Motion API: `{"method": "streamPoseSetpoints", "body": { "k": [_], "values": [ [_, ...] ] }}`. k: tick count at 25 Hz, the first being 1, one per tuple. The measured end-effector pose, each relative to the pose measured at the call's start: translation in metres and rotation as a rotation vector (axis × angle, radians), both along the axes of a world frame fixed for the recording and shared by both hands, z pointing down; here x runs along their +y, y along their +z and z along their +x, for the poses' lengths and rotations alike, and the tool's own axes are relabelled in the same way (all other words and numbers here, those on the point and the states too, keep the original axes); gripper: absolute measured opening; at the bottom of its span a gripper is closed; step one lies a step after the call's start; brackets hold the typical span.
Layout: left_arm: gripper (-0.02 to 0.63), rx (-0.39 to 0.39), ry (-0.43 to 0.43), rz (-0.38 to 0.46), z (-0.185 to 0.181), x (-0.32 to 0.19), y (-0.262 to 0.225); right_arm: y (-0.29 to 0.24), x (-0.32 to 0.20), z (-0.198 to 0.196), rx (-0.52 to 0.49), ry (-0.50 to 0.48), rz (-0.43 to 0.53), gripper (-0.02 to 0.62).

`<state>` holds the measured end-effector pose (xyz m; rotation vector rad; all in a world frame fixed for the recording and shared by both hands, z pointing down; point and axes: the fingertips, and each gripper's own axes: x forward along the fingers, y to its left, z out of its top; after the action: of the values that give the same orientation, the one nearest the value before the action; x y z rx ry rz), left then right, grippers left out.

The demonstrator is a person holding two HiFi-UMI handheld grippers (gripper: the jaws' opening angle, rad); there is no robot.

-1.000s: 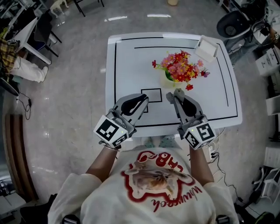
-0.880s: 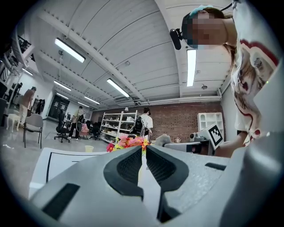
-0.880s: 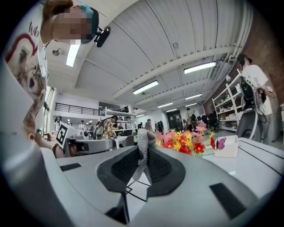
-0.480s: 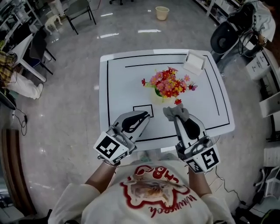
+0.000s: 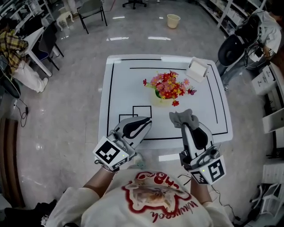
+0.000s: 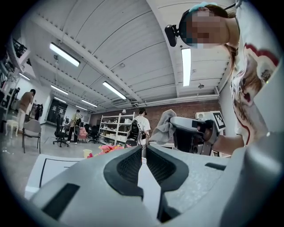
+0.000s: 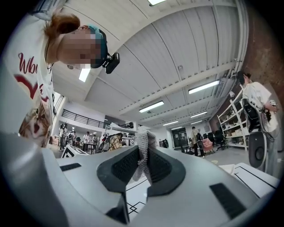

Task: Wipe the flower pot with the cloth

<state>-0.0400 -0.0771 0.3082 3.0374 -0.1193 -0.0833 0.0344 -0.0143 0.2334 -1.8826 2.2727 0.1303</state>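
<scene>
The flower pot (image 5: 159,94), pale yellow-green and filled with red, pink and yellow flowers (image 5: 167,84), stands in the middle of the white table (image 5: 120,84). My right gripper (image 5: 183,123) hangs over the table's front edge, shut on a grey cloth (image 5: 182,117) that bunches out past its tips, a little short of the pot. In the right gripper view the cloth (image 7: 142,155) is pinched between the pads. My left gripper (image 5: 147,122) is level at the front left, shut and empty; its view shows the flowers (image 6: 108,148) far ahead and the cloth (image 6: 163,129) to the right.
A white box (image 5: 197,69) sits at the table's back right corner. Black square outlines (image 5: 142,111) mark the tabletop near the left gripper. Chairs (image 5: 92,9), a bucket (image 5: 173,20) and shelving stand around on the floor; people move in the background.
My right gripper has lifted with the cloth and drawn back from the flowers toward the table's front edge. The left gripper rose a little and also pulled back.
</scene>
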Motion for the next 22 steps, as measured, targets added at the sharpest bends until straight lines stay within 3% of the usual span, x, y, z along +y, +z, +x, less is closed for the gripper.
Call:
{"method": "streamPoseSetpoints", "body": {
  "k": [6,22],
  "values": [
    [0.034,0.025,-0.029,0.001,0.011,0.056,-0.01,0.004,0.054,0.001,-0.002,-0.047,-0.01,0.044],
    [0.034,0.058,-0.162,-0.006,0.014,0.272,-0.02,0.015,0.253,-0.002,0.024,-0.188,-0.006,0.044]
  ]
}}
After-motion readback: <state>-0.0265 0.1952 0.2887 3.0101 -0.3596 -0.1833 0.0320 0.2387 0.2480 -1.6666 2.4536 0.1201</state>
